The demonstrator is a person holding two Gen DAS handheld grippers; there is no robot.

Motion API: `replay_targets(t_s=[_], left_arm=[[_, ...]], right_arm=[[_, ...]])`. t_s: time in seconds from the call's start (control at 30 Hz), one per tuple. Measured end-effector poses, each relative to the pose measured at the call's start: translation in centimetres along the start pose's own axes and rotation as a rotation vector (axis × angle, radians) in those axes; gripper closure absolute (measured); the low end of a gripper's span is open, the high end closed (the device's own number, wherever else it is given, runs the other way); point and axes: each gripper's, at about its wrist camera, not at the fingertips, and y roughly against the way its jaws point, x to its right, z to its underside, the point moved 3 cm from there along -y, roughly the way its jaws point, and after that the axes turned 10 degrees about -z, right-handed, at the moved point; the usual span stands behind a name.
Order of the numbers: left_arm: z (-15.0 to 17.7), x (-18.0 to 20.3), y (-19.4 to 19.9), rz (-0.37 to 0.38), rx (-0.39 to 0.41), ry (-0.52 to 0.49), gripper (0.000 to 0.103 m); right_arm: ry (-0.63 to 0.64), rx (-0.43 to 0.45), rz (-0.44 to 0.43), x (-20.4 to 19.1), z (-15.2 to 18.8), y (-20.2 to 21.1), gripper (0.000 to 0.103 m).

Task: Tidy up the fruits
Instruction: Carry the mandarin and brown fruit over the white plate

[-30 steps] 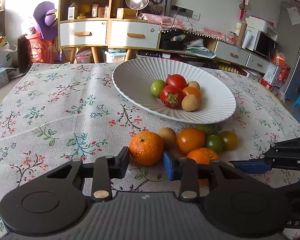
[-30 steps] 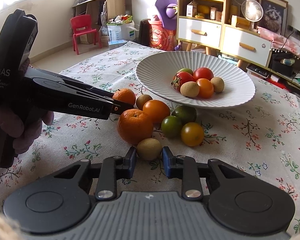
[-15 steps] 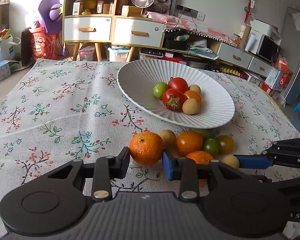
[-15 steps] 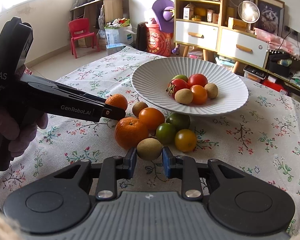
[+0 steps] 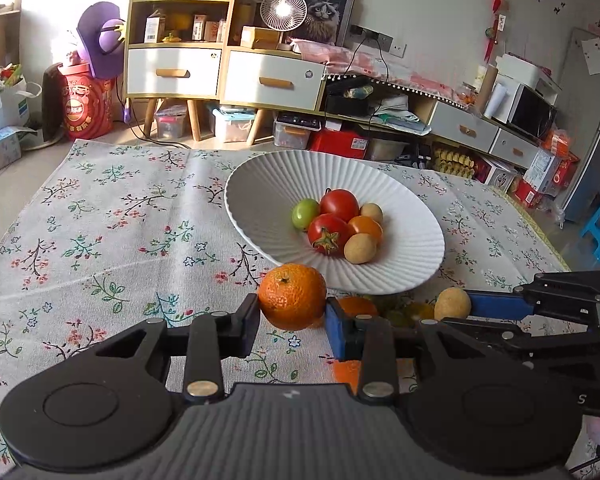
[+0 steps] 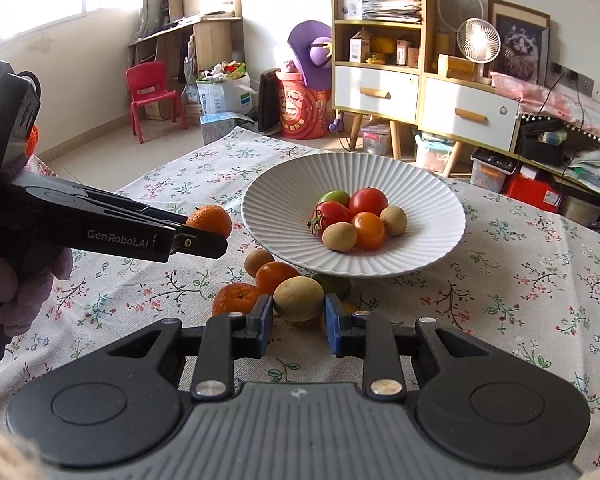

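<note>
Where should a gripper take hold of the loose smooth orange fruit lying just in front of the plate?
Grip the smooth orange fruit across its widest middle, coming from above. It is round, so any diameter works, but the brown fruit, the mandarin and the plate crowd its sides, leaving little side access.

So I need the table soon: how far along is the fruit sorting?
Partly done. Six fruits already sit in the white bowl, two red tomatoes among them. In hand: the left claw grips an orange, and the right claw grips a brown fruit, both lifted. Left on the cloth: another orange, a tomato and a few more.
</note>
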Motion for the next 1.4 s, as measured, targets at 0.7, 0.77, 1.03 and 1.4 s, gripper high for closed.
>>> replay_targets(t_s=[0.7,0.77,1.03,1.4], left_arm=[[-5.8,0.1,-4.9,0.041,-0.042,0.047,0.071],[-6.4,0.4,-5.7,0.047,-0.051,0.043,0.071],[-7.7,1.1,-9.1,0.072,-0.103,0.058,0.071],[-8.2,1.8,-11.0,0.121,-0.16,0.06,0.071]], right_arm=[[-0.071,0.037,0.103,7.2,-4.1,-2.3,0.078],[-0.069,0.03,0.112,7.8,-4.2,-3.0,0.078],[-0.084,0.012,0.105,9.3,-4.6,-5.0,0.078],[-0.119,-0.001,0.066,10.3,-5.1,-6.2,0.078]])
